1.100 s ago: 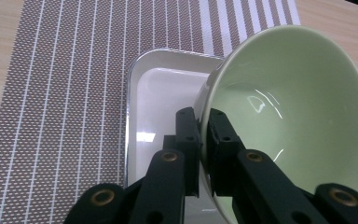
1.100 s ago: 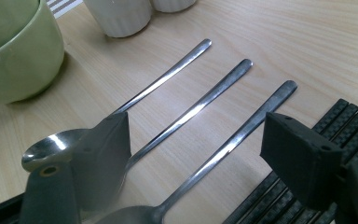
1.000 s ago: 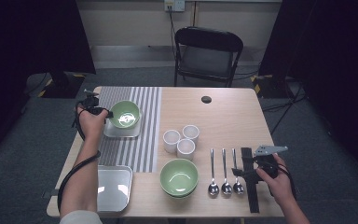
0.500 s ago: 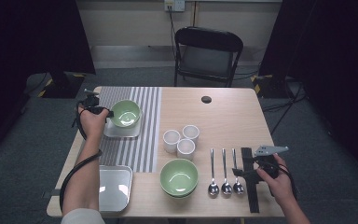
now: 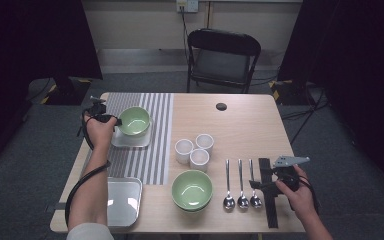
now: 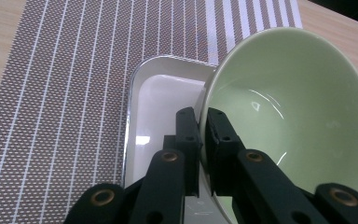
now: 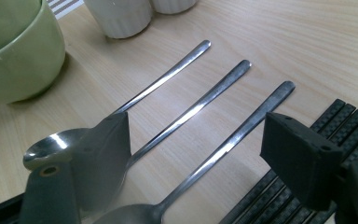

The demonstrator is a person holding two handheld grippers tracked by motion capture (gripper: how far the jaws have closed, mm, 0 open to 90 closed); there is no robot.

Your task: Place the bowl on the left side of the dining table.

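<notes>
Nearest the person, the right gripper [image 5: 263, 184] rests at the table's near right corner with its jaws spread wide and nothing between the pads; in the right gripper view they straddle the three spoons [image 7: 200, 102] lying side by side on the bare wood, and whether a pad touches a spoon bowl is hard to tell from that angle. A black ribbed strip [image 5: 269, 192] lies just right of the spoons. To their left sit a stack of green bowls [image 5: 192, 190] and an empty metal tray [image 5: 125, 197] at the near left edge. Farther off, three white cups [image 5: 194, 150] cluster mid-table. Beyond those, the left gripper [image 5: 114, 121] is closed on the rim of a green bowl [image 6: 298, 107], one jaw inside the wall and one outside, the bowl tipped over a second tray [image 6: 154, 102] on the striped placemat [image 5: 150, 145]. The bowl's underside is hidden. The wooden table [image 5: 245, 125] carries a small black disc [image 5: 221, 106] near its far edge; behind it stand a black folding chair [image 5: 223, 57] and dark curtains on a grey floor.
</notes>
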